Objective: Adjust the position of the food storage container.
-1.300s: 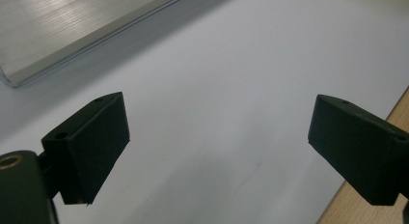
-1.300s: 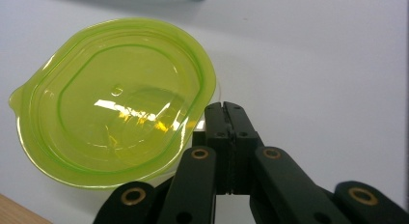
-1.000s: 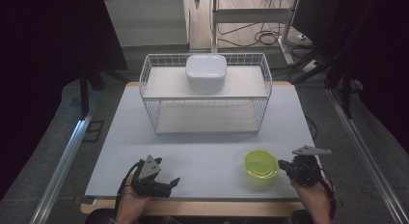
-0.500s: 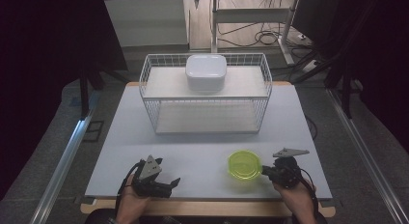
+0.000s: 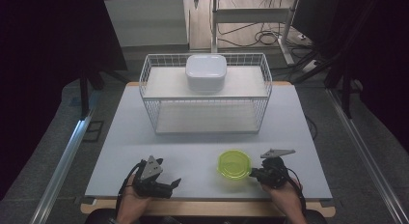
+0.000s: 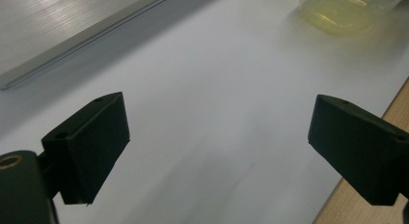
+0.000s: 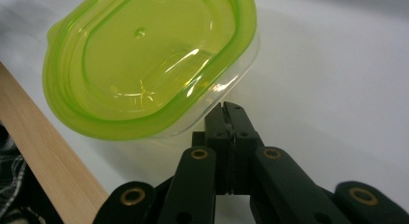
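The green-lidded container (image 5: 234, 164) sat near the front edge of the white tabletop (image 5: 202, 149), right of centre, with the wooden lip (image 5: 207, 206) just behind it on the person's side. The right gripper (image 5: 254, 175) had its jaws pressed together right against the container's side; in the right gripper view the tips (image 7: 230, 113) met just under the clear wall below the lid (image 7: 144, 60), and I couldn't tell whether they actually nipped anything or were just touching it.

The left gripper (image 5: 170, 184) rested near the front edge too, well apart from the container, jaws spread wide over bare tabletop. In the left gripper view the container (image 6: 345, 14) showed far off at the top.

Plenty of open white surface lay between the two grippers and ahead of them. Farther back stood a white wire basket rack (image 5: 206, 96) spanning most of the table's middle, with a white lidded box (image 5: 206, 72) on its upper shelf. That rack was the only real obstacle forward. Dark floor, an aluminium rail (image 5: 62, 171) and cables (image 5: 270, 38) surrounded the table.
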The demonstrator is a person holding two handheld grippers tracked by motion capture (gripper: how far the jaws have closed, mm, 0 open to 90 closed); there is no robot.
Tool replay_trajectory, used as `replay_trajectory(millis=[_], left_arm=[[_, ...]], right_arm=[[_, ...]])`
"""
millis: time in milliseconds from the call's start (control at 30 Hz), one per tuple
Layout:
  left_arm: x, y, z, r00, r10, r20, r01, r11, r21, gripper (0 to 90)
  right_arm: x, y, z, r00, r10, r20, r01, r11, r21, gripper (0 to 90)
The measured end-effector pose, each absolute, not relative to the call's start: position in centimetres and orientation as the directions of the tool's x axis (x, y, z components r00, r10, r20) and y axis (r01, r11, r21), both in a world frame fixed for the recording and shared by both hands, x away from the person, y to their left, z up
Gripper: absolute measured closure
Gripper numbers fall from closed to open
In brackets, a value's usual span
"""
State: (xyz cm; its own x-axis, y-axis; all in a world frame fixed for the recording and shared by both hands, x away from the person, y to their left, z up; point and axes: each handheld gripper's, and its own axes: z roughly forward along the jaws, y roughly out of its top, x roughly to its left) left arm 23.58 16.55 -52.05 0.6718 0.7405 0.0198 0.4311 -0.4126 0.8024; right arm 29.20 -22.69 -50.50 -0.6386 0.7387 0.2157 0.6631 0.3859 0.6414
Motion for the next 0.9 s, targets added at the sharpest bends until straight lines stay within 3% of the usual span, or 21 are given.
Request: replay_trajectory(millis=[900], left_arm=[[23.6,16.3,-52.2,0.680,0.733,0.027,0.434,-0.432,0.791,6.9]], right_arm=[[33.8,-15.3,-51.1,-0.716,0.650,0.253,0.620,0.427,0.659,89.5]])
